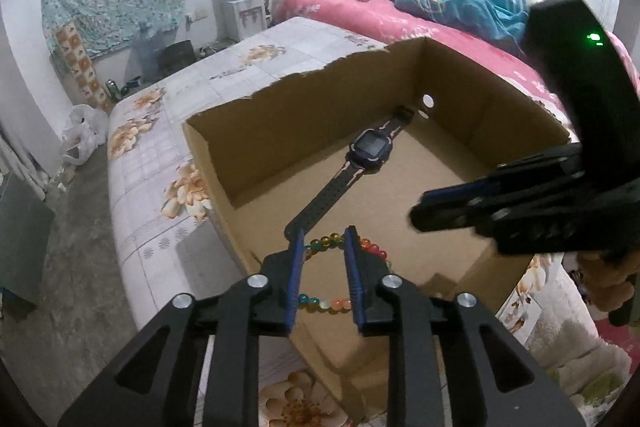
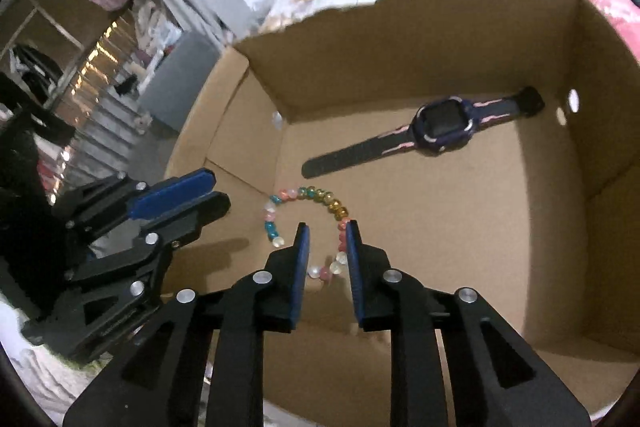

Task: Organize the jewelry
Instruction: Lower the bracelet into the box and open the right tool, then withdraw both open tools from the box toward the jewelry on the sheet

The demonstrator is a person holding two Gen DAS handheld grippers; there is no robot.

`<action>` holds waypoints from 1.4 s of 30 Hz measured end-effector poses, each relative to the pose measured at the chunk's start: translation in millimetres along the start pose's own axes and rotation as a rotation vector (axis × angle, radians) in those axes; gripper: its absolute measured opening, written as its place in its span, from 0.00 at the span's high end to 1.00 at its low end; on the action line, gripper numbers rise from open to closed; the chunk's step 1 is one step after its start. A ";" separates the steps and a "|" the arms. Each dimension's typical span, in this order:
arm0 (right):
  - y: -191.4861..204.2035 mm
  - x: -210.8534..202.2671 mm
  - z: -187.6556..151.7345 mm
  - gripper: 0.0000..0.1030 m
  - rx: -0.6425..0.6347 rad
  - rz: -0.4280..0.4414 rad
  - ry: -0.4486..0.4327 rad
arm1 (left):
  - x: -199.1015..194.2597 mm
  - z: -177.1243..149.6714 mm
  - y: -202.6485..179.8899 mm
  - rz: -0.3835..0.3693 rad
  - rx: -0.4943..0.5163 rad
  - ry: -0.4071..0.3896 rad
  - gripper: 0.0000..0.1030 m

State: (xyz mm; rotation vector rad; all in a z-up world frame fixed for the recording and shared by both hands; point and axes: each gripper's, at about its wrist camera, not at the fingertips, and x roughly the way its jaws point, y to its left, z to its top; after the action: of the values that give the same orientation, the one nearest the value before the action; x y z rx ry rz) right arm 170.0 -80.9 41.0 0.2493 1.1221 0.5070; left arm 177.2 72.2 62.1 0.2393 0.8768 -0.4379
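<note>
**Matt cardboard, glossy beads, dull black plastic**

The open brown corrugated cardboard box [image 2: 400,75] looks matt and papery, its far rim torn ragged. On its floor the round bracelet of multicoloured translucent beads [image 2: 320,197] shines glassy and smooth. The dark purple square-faced watch [image 2: 442,125] has a glossy screen and a dull, rubbery-looking strap with small perforations. Both the left gripper [image 1: 323,235] and the right gripper [image 2: 327,227] are black, satin plastic with matt blue pads and bright metal pins. The floral-printed bed cover [image 1: 160,163] beneath is soft cloth.
</note>
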 end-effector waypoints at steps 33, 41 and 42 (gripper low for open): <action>33.8 -130.1 -71.3 0.08 -0.124 -0.235 -0.513 | -86.2 -49.8 -35.5 -0.104 -0.094 -0.248 0.45; 22.8 -140.8 -80.7 0.08 -0.119 -0.369 -0.546 | -85.2 -53.4 -52.6 -0.106 -0.074 -0.254 0.42; 21.2 -141.8 -82.4 0.08 -0.123 -0.383 -0.547 | -84.0 -53.7 -54.8 -0.106 -0.074 -0.252 0.42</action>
State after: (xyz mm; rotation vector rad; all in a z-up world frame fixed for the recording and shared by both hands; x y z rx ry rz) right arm 42.2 -139.4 128.2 0.0537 0.5796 0.1462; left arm 67.9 66.7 93.3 0.0671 0.6590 -0.5211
